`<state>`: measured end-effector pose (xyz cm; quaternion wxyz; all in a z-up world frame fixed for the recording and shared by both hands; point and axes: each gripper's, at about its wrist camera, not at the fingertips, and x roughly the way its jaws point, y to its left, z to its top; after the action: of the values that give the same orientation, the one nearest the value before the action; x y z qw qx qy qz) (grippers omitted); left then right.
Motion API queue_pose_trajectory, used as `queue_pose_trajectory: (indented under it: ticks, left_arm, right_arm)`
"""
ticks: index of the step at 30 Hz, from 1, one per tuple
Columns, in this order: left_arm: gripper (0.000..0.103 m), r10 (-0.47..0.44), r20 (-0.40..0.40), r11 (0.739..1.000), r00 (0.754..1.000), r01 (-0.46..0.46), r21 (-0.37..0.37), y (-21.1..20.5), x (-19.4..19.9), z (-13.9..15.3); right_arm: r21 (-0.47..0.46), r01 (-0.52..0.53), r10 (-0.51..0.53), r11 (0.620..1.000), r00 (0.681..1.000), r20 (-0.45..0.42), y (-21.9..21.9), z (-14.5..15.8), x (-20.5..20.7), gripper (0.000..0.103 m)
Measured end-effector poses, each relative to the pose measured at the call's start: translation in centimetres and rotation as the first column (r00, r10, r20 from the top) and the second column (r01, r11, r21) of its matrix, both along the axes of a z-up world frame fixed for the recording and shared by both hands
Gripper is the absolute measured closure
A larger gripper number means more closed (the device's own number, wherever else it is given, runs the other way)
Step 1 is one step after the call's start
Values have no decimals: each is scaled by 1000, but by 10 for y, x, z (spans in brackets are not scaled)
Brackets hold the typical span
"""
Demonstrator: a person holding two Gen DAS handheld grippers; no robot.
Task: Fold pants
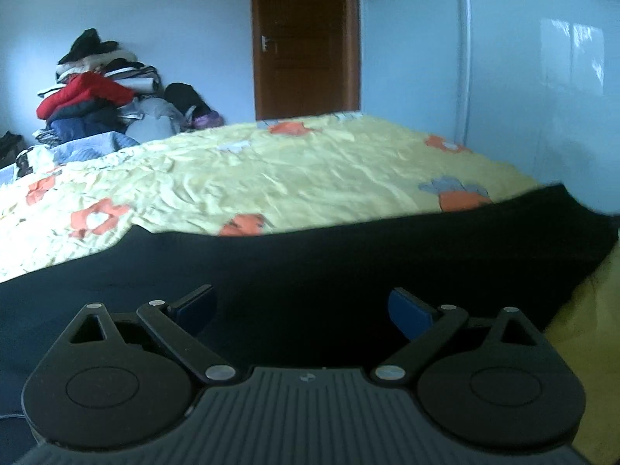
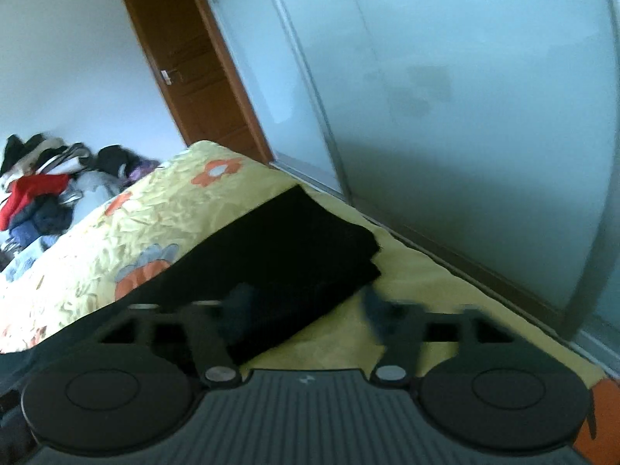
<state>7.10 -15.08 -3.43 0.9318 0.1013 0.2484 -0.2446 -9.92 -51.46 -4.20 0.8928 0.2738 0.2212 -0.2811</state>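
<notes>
Black pants (image 1: pixel 329 255) lie spread across the near part of a bed with a yellow flowered cover (image 1: pixel 271 178). My left gripper (image 1: pixel 302 310) is open and empty just above the dark cloth, blue pads wide apart. In the right wrist view the pants' end (image 2: pixel 294 248) lies doubled near the bed's right edge. My right gripper (image 2: pixel 306 306) is open and blurred, its left finger over the pants and its right finger over the yellow cover (image 2: pixel 407 263).
A heap of clothes (image 1: pixel 93 93) is piled at the far left of the bed, also seen in the right wrist view (image 2: pixel 42 193). A brown door (image 1: pixel 306 38) stands behind. A pale sliding wardrobe (image 2: pixel 465 116) runs close along the bed's right side.
</notes>
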Motion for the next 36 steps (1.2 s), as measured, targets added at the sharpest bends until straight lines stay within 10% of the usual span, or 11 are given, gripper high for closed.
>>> queue_pose_trajectory:
  ticks: [14, 17, 22, 29, 36]
  left_arm:
    - [0, -2, -81, 1000, 997, 5, 30, -3, 9, -19]
    - [0, -3, -87, 1000, 996, 5, 27, -3, 9, -20]
    - [0, -4, -97, 1000, 995, 5, 8, -1, 11, -20]
    - [1, 55, -73, 998, 996, -55, -1, 12, 13, -14]
    - [1, 173, -63, 984, 983, -175, -18, 46, 25, -3]
  right_arm:
    - [238, 55, -109, 970, 970, 218, -22, -29, 5, 29]
    - [288, 95, -163, 953, 962, 220, -31, -38, 5, 70]
    - [363, 93, -200, 927, 942, 271, -43, -46, 1, 92]
    - [162, -71, 13, 984, 941, 337, -13, -5, 30, 96]
    - [122, -373, 305, 920, 876, 374, 39, 14, 80, 96]
